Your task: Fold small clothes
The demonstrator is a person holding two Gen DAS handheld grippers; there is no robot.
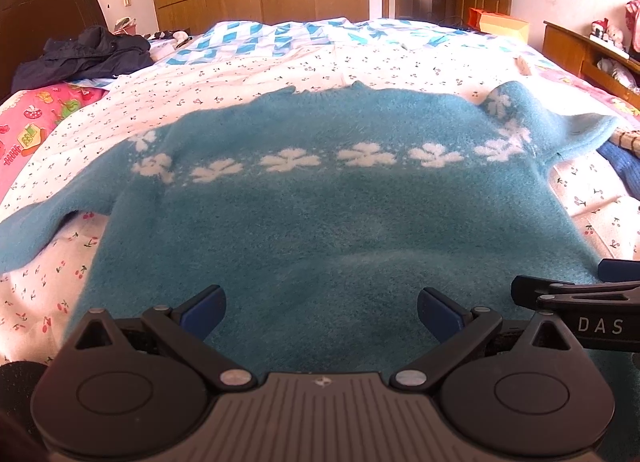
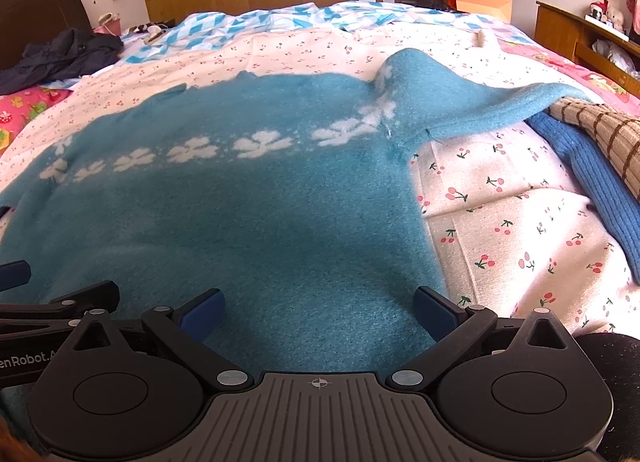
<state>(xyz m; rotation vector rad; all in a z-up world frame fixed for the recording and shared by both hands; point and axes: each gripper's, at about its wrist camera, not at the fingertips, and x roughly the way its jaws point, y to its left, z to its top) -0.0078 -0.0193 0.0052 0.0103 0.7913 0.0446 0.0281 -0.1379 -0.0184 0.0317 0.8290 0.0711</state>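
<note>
A small teal sweater (image 1: pixel 320 213) with a row of white flowers lies spread flat on the cherry-print bed cover (image 1: pixel 240 73), neck away from me. Its left sleeve (image 1: pixel 36 229) stretches out to the left. Its right sleeve (image 2: pixel 500 101) rises over a pile of clothes. My left gripper (image 1: pixel 320 312) hovers open over the sweater's hem, nothing between its blue pads. My right gripper (image 2: pixel 318 312) is open too, above the hem near the sweater's (image 2: pixel 240 221) right edge. The two grippers sit side by side; the right one's finger (image 1: pixel 576 294) shows in the left wrist view.
A blue ribbed knit (image 2: pixel 596 181) and a beige striped garment (image 2: pixel 604 133) lie at the right. A dark jacket (image 1: pixel 84 53) sits at the far left by the headboard. A blue-and-white quilt (image 1: pixel 304 37) covers the far bed. Wardrobes, a door and a shelf stand behind.
</note>
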